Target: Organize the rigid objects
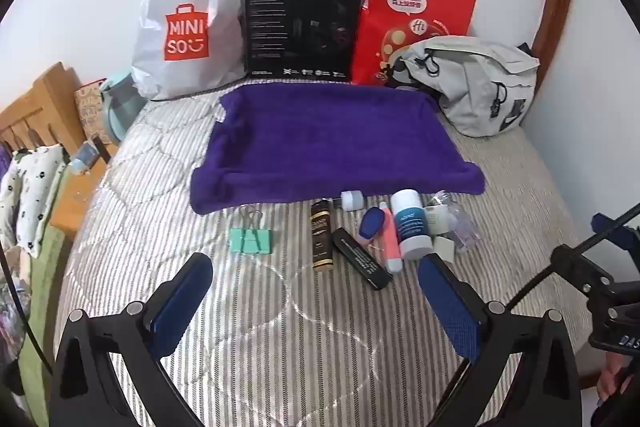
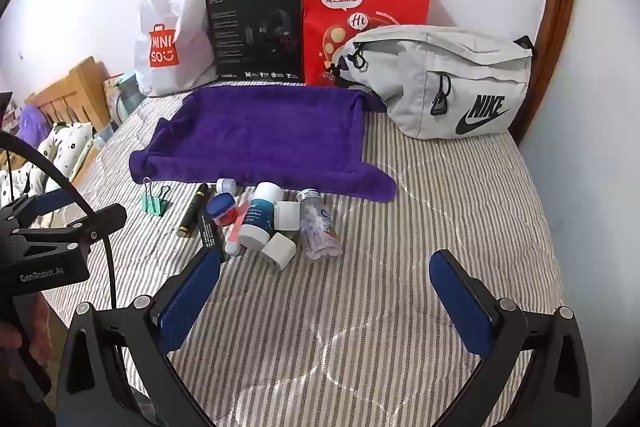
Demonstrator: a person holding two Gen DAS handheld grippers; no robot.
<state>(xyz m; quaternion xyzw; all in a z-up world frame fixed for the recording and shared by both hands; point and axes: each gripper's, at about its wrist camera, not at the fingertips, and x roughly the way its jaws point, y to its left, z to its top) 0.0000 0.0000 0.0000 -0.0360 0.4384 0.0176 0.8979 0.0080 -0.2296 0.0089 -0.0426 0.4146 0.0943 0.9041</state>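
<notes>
A purple towel lies flat on the striped bed. In front of it sits a cluster of small items: green binder clips, a brown-gold tube, a black bar, a blue-capped jar, a white-blue bottle, a pink tube, a clear pill bottle and white blocks. My left gripper is open, short of the cluster. My right gripper is open with nothing between its fingers.
Against the wall stand a white Miniso bag, a black headset box and a red paper bag. A grey Nike waist bag lies at the back right. A wooden headboard and bedding are at the left.
</notes>
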